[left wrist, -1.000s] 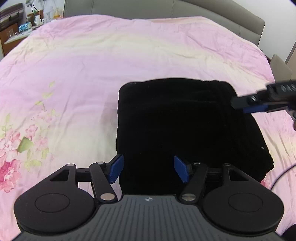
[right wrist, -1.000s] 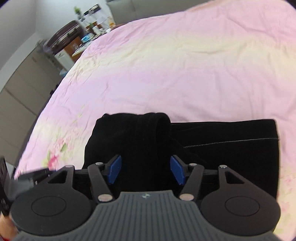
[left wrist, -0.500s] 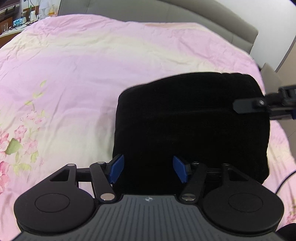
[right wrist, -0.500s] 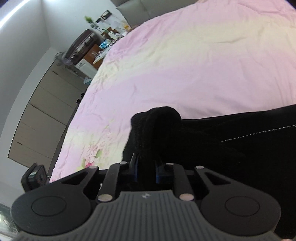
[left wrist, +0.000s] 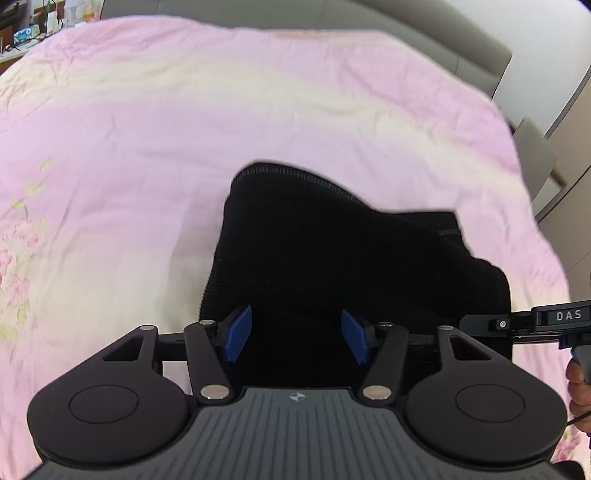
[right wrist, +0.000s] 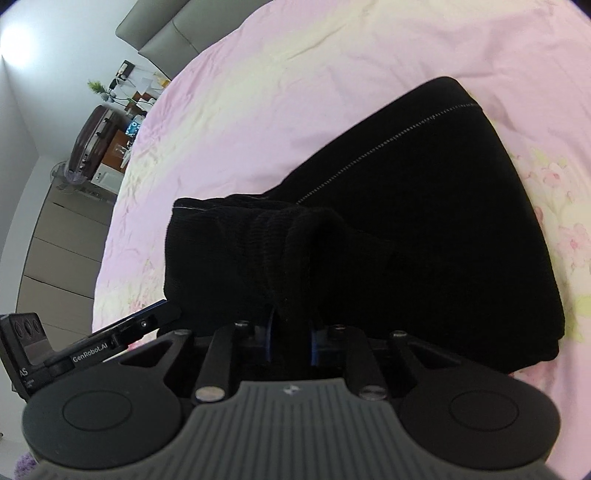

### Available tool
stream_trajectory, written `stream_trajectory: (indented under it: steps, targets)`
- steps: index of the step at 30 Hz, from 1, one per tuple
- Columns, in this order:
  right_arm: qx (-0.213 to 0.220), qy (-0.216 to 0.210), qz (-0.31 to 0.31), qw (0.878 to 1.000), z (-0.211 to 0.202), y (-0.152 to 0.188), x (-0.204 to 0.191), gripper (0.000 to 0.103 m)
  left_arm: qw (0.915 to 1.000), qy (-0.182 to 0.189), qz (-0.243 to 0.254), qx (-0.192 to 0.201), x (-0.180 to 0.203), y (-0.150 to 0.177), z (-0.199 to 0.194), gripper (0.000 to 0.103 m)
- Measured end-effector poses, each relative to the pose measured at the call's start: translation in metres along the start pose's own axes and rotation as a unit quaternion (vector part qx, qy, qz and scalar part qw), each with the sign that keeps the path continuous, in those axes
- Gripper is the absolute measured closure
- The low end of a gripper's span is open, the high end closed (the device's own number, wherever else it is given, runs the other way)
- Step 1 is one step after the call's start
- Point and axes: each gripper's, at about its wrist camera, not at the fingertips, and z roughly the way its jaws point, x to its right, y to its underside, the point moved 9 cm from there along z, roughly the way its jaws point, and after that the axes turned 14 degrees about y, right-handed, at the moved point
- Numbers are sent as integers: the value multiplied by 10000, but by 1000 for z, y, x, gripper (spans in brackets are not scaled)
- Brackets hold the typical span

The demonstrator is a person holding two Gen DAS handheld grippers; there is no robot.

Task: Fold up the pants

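Black knit pants lie folded on the pink quilt. My left gripper hovers over their near edge. Its blue pads stand apart and are closing, with black cloth between them but not pinched. In the right wrist view my right gripper is shut on a bunched ridge of the pants. Only thin slivers of its blue pads show beside the cloth. The right gripper's body reaches in from the right edge of the left wrist view.
A grey padded headboard lines the far side of the bed. A cluttered desk and wardrobe doors stand past the bed's left side. A person's hand shows at the right edge.
My right gripper shut on a fold of the pants, rolled and drew it nearer, bunching the cloth. The left jaws narrowed a little and the left gripper shifted over the pants.
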Motion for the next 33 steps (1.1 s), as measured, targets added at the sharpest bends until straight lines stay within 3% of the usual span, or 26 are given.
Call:
stream_trajectory:
  steps: [3, 5, 7, 9, 20, 24, 26, 27, 29, 33]
  targets:
    - [-66, 149, 76, 9998, 13, 1, 5, 83, 9993, -283, 115, -221, -3, 8, 12, 38]
    - [-61, 153, 61, 9998, 13, -1, 5, 76, 9993, -265, 91, -244, -5, 8, 12, 38]
    - [-17, 266, -88, 9996, 10, 0, 6, 52, 9994, -207, 49, -273, -8, 7, 12, 38]
    - [7, 453, -119, 9989, 12, -4, 11, 35, 9993, -183, 40, -312, -11, 8, 12, 38]
    - [-618, -529, 773, 9937, 47, -3, 39, 37, 9988, -254, 20, -427, -15, 10, 16, 38]
    - [-608, -737, 849, 9918, 55, 0, 43, 39, 9984, -327, 15, -467, -16, 10, 19, 38]
    - [-589, -873, 967, 9897, 59, 0, 41, 45, 9983, -353, -6, -463, -16, 10, 20, 38]
    - [-673, -1064, 1048, 9865, 62, 2, 36, 59, 9983, -369, -29, -461, -17, 10, 20, 38]
    - [-768, -1138, 1191, 9833, 67, 4, 27, 64, 9982, -405, -79, -447, -18, 11, 19, 38]
    - [-538, -1036, 789, 9900, 44, -5, 4, 74, 9985, -423, -136, -326, -16, 8, 11, 38]
